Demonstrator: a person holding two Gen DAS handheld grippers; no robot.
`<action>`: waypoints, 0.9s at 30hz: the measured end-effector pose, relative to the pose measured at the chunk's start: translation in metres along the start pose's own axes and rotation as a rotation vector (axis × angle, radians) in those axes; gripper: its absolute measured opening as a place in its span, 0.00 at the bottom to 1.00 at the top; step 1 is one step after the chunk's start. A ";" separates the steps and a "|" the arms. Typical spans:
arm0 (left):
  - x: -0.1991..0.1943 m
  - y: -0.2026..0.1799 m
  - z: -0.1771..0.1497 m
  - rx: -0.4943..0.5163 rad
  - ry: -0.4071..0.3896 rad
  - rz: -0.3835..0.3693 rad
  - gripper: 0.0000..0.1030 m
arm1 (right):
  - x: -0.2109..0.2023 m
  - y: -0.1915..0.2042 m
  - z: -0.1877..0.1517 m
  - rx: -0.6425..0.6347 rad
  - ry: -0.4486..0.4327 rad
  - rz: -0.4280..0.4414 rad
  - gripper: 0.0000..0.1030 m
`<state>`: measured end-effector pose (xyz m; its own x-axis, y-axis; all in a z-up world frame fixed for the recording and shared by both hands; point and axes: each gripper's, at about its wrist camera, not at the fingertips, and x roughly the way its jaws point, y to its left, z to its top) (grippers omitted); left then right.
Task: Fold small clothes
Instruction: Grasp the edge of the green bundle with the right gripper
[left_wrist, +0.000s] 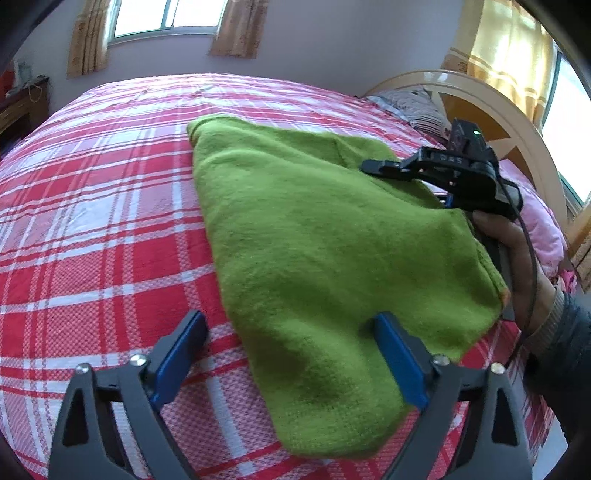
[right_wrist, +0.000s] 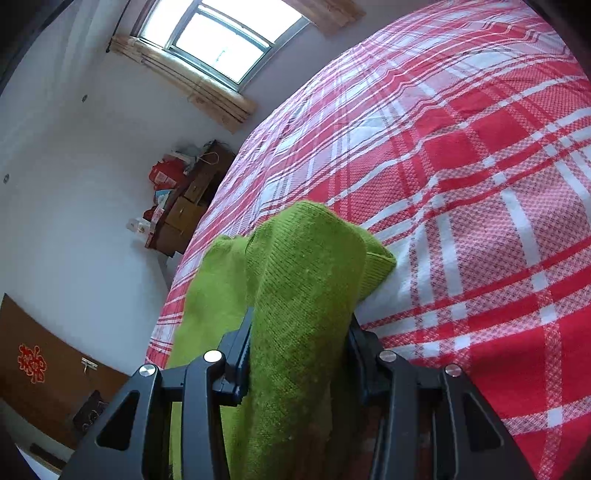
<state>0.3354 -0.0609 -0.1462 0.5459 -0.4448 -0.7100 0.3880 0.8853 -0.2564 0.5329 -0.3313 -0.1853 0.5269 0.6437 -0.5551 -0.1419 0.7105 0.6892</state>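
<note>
A green knit garment (left_wrist: 314, 240) lies folded on the red plaid bed (left_wrist: 92, 221), narrowing toward the near edge. My left gripper (left_wrist: 290, 321) stands open low over its near end. The right blue pad (left_wrist: 399, 358) rests on the cloth and the left pad (left_wrist: 177, 354) hangs over the bare sheet. In the right wrist view my right gripper (right_wrist: 301, 317) is shut on a bunched fold of the garment (right_wrist: 295, 295), which bulges up between its jaws. The left wrist view shows the right gripper (left_wrist: 384, 168) at the garment's far right edge, held by a hand (left_wrist: 517, 258).
A cream headboard (left_wrist: 480, 99), a striped pillow (left_wrist: 413, 107) and a pink quilt (left_wrist: 535, 221) lie at the right of the bed. A brown dresser (right_wrist: 188, 206) with clutter stands by the wall beyond the bed's edge. Plaid sheet (right_wrist: 480, 184) spreads wide around the garment.
</note>
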 end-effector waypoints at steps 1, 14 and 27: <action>-0.001 -0.001 0.000 0.003 -0.002 -0.015 0.85 | 0.000 0.000 0.000 0.001 -0.001 0.001 0.41; -0.005 0.004 -0.001 -0.027 -0.013 -0.084 0.53 | -0.008 -0.004 -0.006 -0.017 -0.024 0.006 0.33; -0.018 -0.016 -0.002 0.048 -0.021 0.036 0.24 | -0.022 0.010 -0.014 -0.058 -0.086 -0.039 0.29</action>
<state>0.3176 -0.0672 -0.1309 0.5753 -0.4163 -0.7041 0.4025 0.8934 -0.1994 0.5083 -0.3343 -0.1730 0.6025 0.5901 -0.5374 -0.1666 0.7515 0.6384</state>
